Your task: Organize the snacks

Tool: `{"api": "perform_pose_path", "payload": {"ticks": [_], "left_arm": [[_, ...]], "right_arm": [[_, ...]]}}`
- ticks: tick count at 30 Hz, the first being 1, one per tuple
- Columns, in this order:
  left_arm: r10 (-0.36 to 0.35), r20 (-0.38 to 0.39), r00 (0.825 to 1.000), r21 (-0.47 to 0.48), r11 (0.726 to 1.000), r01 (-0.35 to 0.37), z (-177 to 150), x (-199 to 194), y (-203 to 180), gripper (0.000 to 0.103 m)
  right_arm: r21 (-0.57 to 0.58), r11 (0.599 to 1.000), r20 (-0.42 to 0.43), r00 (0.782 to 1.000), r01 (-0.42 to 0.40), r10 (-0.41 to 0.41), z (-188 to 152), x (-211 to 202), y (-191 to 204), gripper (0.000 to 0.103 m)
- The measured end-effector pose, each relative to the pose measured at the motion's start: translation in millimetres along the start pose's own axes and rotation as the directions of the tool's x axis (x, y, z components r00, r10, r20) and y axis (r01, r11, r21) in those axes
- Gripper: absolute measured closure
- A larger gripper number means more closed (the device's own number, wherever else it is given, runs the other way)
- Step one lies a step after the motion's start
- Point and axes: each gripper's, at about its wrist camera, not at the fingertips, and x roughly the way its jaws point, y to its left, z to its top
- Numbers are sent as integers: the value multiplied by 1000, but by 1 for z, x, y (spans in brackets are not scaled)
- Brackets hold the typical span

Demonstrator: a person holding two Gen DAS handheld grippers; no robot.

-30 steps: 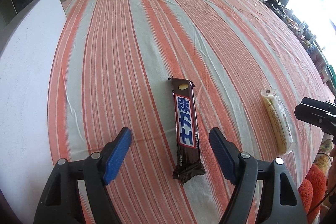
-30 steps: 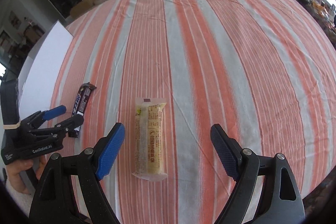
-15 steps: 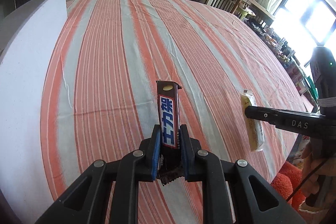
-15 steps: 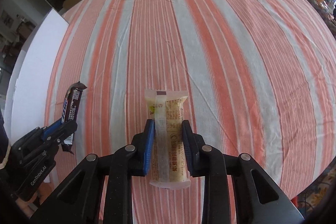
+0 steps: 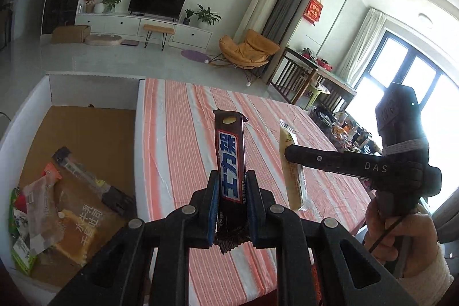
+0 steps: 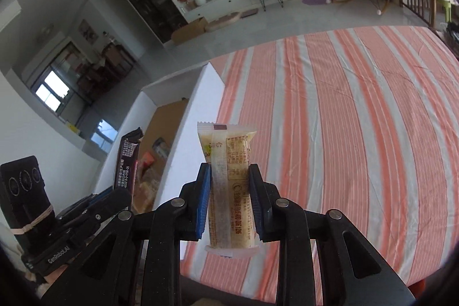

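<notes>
Two snacks ride above the striped cloth (image 5: 183, 139): the left gripper (image 5: 231, 208) is clamped on the lower part of a chocolate bar (image 5: 231, 159), which stands up past its fingertips, and the right gripper (image 6: 228, 202), off to the left gripper's right, pinches a pale cake bar (image 6: 231, 182) the same way. The white box (image 5: 93, 89), already holding several packets (image 5: 63, 208), lies below and to the left of both. Both grips sit low on slick wrappers, so a quick swing toward the box could likely let a bar pivot or slide out short of it, and the two tools, close together, could knock. A second ago both snacks lay flat on the cloth between wide-spread jaws; the jaws have closed on them since, and both are now lifted clear.
</notes>
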Motion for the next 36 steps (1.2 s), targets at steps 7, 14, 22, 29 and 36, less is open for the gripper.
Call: {"api": "perform_pose_path", "payload": {"ticks": [7, 14, 22, 29, 36], "left_arm": [[342, 10, 940, -85, 937, -340, 3, -30, 117, 86], [517, -61, 854, -101, 848, -520, -35, -9, 176, 69], [604, 43, 796, -44, 797, -603, -51, -18, 160, 4], [637, 108, 763, -54, 770, -635, -43, -27, 128, 0], [677, 67, 733, -96, 736, -670, -43, -28, 117, 0]], "right_arm": [[-148, 966, -102, 975, -211, 197, 17, 65, 120, 75], [-241, 954, -242, 963, -178, 119, -10, 157, 164, 59], [-193, 976, -259, 965, -103, 50, -16, 158, 132, 39], [-265, 964, -149, 988, -1, -40, -17, 122, 128, 28], [-347, 935, -102, 988, 77, -119, -35, 114, 134, 23]]}}
